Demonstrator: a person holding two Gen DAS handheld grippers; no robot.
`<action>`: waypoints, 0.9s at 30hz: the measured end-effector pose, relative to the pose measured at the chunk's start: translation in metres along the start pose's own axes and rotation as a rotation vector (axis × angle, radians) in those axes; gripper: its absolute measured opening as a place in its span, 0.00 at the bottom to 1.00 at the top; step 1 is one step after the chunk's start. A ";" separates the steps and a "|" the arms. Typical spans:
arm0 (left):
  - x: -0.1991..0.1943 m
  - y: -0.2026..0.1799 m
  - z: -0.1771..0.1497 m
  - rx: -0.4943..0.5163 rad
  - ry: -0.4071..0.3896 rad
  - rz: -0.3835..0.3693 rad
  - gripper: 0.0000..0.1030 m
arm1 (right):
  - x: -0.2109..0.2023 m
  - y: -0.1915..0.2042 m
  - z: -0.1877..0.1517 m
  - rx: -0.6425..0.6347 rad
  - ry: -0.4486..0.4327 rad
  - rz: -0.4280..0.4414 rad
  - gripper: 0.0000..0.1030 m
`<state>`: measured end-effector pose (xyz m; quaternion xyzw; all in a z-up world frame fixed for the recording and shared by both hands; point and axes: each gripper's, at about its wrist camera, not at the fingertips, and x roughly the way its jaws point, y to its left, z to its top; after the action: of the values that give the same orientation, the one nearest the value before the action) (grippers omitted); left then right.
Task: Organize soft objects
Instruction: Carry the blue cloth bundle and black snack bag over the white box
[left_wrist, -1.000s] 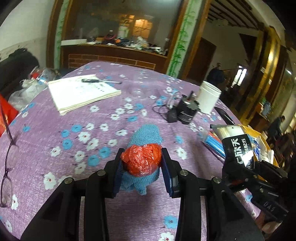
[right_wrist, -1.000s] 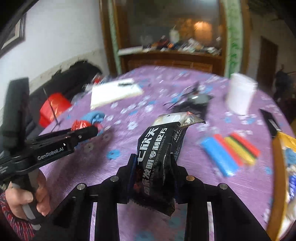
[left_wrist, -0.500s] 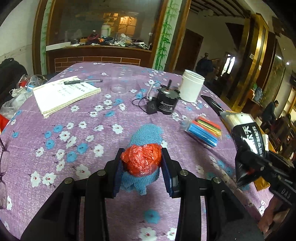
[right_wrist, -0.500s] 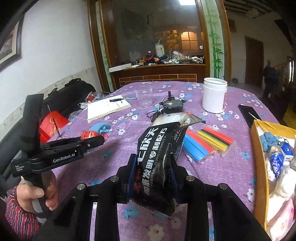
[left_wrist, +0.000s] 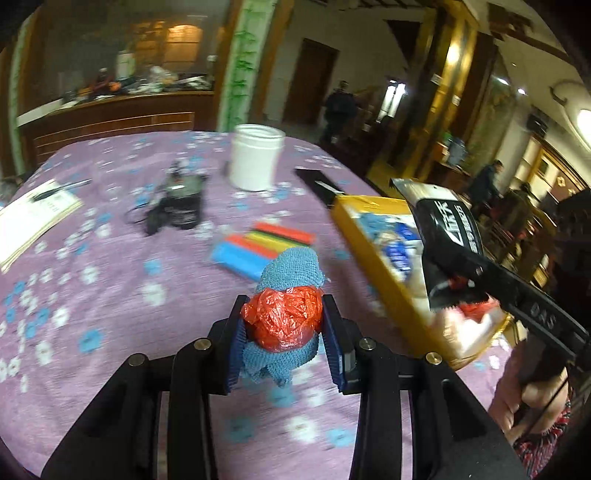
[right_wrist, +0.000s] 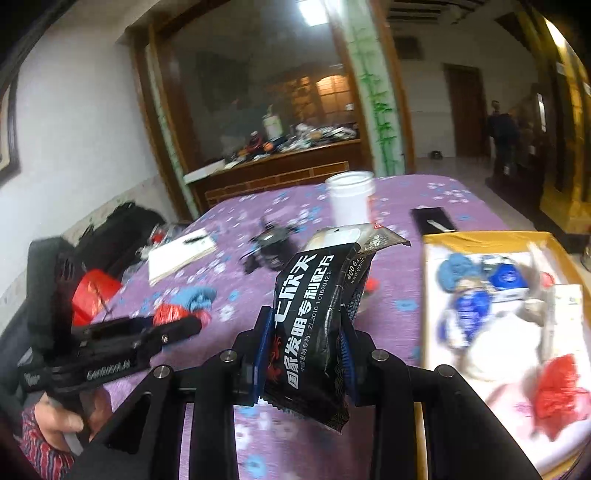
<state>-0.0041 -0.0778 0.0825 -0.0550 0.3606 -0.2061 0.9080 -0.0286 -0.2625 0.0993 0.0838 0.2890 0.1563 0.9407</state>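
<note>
Left gripper (left_wrist: 282, 328) pinches a blue cloth bundle (left_wrist: 290, 271) topped with red plastic. Right gripper (right_wrist: 308, 354) clamps a black packet (right_wrist: 314, 325), left of the yellow box (right_wrist: 480, 238).

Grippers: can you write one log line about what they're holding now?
left gripper: shut on red-and-blue bundle | right gripper: shut on black packet | yellow box: nearby

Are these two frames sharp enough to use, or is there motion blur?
Left wrist view: tablecloth and yellow box smeared by motion, while the held red-and-blue bundle stays crisp. Right wrist view: black packet sharp, box contents and jar blurred. Both show fisheye bending and dark corners.
</note>
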 end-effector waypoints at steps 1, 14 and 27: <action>0.004 -0.011 0.004 0.011 0.006 -0.018 0.34 | -0.006 -0.010 0.003 0.019 -0.012 -0.010 0.32; 0.055 -0.131 0.027 0.152 0.085 -0.147 0.34 | -0.064 -0.117 0.029 0.135 -0.057 -0.109 0.33; 0.102 -0.175 0.022 0.181 0.154 -0.150 0.34 | -0.048 -0.171 0.047 0.160 0.021 -0.141 0.33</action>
<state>0.0188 -0.2802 0.0777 0.0162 0.4042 -0.3087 0.8609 0.0025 -0.4422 0.1203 0.1364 0.3156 0.0668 0.9367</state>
